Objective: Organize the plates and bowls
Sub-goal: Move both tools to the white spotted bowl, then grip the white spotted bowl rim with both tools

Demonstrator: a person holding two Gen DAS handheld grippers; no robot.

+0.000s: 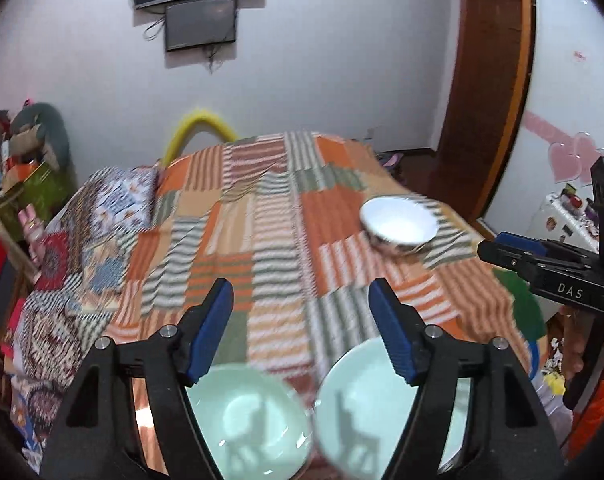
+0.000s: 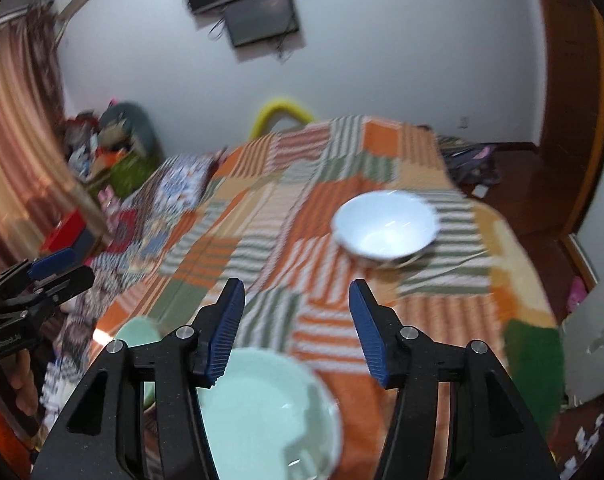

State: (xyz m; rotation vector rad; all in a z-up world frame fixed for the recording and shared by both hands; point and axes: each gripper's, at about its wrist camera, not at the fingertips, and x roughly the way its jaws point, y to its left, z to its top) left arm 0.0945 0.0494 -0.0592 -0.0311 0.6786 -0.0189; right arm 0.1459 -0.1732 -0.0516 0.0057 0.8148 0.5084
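Observation:
Two pale green plates lie side by side on the striped patchwork bedspread, one on the left (image 1: 247,420) and one on the right (image 1: 366,408), right below my left gripper (image 1: 300,300), which is open and empty above them. A white bowl (image 1: 398,224) stands further back to the right. In the right wrist view my right gripper (image 2: 296,300) is open and empty above a green plate (image 2: 269,412); the other green plate (image 2: 137,334) peeks out at left, and the white bowl (image 2: 386,228) stands ahead. The right gripper shows at the left view's right edge (image 1: 542,256).
The bedspread (image 1: 269,216) covers the whole bed. Patterned pillows (image 1: 113,204) lie along its left side. Cluttered boxes and toys (image 1: 25,168) stand at the left. A wooden door frame (image 1: 490,80) and floor are at the right. A screen (image 1: 199,20) hangs on the far wall.

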